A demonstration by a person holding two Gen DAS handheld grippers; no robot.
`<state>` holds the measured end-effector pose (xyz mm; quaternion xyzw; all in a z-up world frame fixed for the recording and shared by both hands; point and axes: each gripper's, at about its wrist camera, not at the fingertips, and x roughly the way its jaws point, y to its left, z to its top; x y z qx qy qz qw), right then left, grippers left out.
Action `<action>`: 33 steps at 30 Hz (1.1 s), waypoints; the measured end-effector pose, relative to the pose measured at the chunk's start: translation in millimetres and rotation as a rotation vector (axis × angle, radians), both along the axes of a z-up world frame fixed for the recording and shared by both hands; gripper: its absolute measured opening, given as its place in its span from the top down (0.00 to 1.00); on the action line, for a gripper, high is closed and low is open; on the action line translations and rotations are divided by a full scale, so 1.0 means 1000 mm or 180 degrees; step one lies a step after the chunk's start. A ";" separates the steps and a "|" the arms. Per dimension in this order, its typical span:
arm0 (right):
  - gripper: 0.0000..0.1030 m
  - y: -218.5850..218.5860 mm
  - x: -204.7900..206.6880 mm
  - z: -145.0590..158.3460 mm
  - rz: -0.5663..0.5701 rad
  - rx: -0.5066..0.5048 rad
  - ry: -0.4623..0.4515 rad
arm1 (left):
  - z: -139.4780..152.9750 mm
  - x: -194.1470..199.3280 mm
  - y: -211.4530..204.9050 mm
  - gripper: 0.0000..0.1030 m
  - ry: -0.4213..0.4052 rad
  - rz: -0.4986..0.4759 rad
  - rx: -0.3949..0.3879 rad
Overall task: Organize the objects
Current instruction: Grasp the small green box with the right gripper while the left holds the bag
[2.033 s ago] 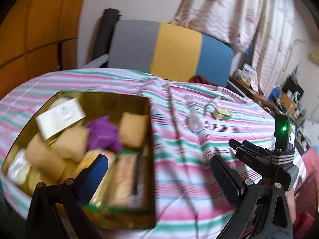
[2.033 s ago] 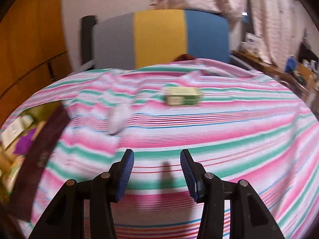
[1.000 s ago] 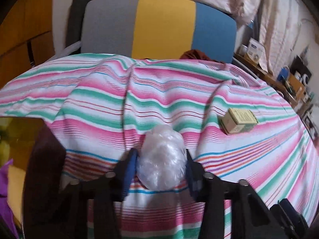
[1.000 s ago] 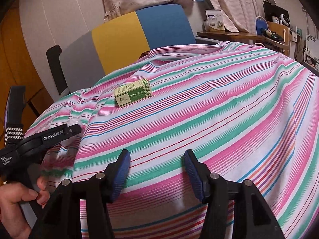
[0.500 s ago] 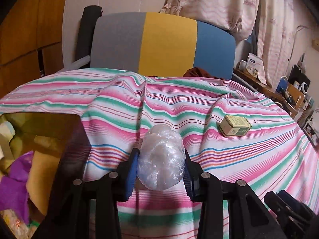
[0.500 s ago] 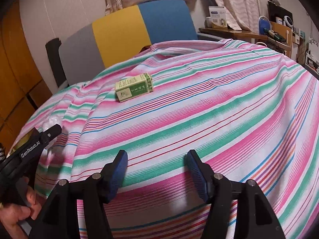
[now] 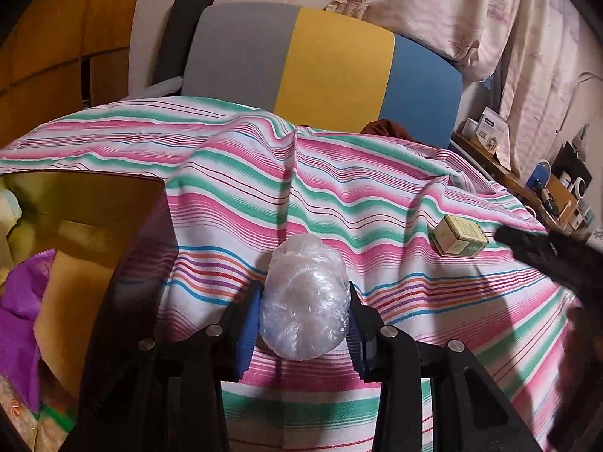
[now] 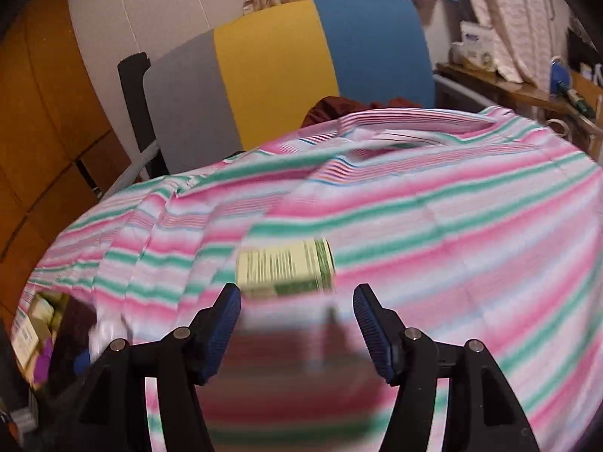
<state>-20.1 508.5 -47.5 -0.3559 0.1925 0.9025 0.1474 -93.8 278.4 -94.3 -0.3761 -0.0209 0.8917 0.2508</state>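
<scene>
My left gripper [image 7: 303, 324] is shut on a clear crumpled plastic bundle [image 7: 305, 297] and holds it above the striped cloth [image 7: 339, 203]. An open gold box [image 7: 86, 203] with yellow sponges and a purple cloth lies at the left, close to the bundle. A small green and cream carton [image 7: 459, 240] lies on the cloth to the right. In the right wrist view my right gripper [image 8: 297, 320] is open, and the carton [image 8: 286, 273] lies just beyond its fingertips, blurred by motion. The box also shows in the right wrist view [image 8: 34, 324] at the far left.
A grey, yellow and blue chair back [image 7: 320, 71] stands behind the table. A cluttered shelf [image 7: 542, 184] runs along the right. The other gripper's dark body [image 7: 557, 256] enters the left wrist view from the right. The cloth has raised folds [image 7: 294, 150].
My left gripper has closed on the plastic bundle, lifted it and drawn back toward the box. My right gripper has swung in toward the carton, which now sits just ahead of its open fingers.
</scene>
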 end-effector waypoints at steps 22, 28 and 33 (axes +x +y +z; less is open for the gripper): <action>0.37 -0.067 -0.033 -0.002 0.1118 0.0473 -0.0233 | -0.003 -0.001 -0.001 0.60 -0.0011 -0.0001 -0.0004; 0.56 -0.063 -0.042 -0.024 0.0980 0.0350 -0.0260 | -0.003 -0.001 -0.001 0.60 -0.0014 0.0000 -0.0010; 0.71 -0.055 -0.023 -0.032 0.0662 -0.0008 -0.0109 | -0.004 -0.001 -0.002 0.60 -0.0021 -0.0003 -0.0012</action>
